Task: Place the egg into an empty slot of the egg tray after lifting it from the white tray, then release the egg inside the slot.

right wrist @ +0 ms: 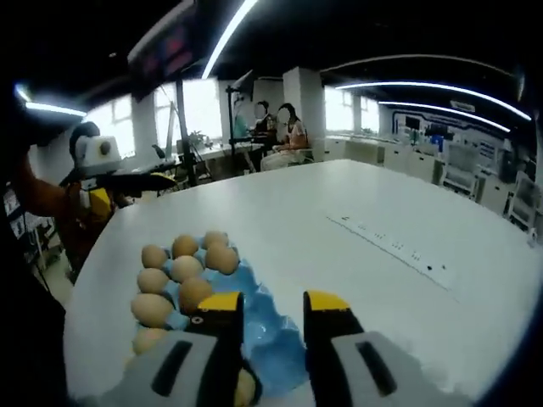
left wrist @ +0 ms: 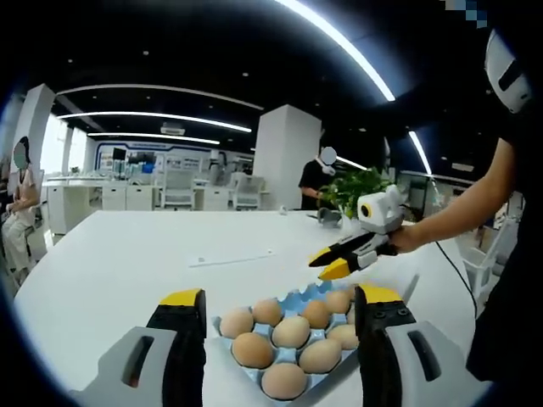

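Eggs (left wrist: pixel 291 331) upright in egg tray (left wrist: pixel 222 323)

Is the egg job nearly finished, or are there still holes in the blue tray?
Looks mostly done: the blue egg tray on the white table already holds many eggs. In hand: nothing; the left gripper and right gripper both hover open above it. Left: the right gripper view shows bare blue slots near its jaws, so some eggs seem still to come.

Brown eggs (left wrist: pixel 291 331) in blue egg tray (left wrist: pixel 299 298) on white table (left wrist: pixel 153 254).
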`<state>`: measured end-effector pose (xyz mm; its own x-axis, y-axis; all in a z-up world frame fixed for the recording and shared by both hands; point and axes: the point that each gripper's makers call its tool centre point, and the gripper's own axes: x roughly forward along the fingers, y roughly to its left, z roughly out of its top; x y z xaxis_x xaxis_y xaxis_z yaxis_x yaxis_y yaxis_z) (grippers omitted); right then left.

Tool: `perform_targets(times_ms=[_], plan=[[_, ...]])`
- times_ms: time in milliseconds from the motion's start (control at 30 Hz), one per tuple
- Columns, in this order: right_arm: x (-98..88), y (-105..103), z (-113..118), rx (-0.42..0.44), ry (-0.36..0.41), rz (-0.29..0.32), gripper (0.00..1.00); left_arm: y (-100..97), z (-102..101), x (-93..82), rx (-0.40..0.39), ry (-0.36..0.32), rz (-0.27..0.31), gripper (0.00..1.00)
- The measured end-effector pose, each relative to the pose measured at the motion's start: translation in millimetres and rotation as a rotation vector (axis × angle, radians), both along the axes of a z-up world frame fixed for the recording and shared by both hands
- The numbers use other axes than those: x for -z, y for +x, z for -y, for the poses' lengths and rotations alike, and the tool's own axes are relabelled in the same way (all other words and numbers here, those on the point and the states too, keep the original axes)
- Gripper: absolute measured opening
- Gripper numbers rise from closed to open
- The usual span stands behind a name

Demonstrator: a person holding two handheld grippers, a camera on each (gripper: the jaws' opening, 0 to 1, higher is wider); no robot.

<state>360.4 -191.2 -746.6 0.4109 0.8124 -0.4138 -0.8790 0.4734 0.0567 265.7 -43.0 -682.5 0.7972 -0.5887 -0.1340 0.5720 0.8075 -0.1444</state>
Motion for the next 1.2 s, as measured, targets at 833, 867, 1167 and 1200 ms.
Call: perform_targets(times_ms=[833,867,1167,1200], plan=[[5.7,6,110,0.221,-0.063,0.0,0.28,1.3,9,1.9,0.025,-0.004,-0.007,0.71],[5.2,6,115,0.231,-0.067,0.005,0.28,0.9,10,2.3,0.029,0.001,-0.008,0.71],[8.5,11,172,0.367,-0.092,0.019,0.28,1.0,12,1.2,0.031,0.002,-0.008,0.7],[8.7,11,176,0.377,-0.099,0.021,0.28,0.6,12,1.2,0.033,0.002,-0.009,0.7]])
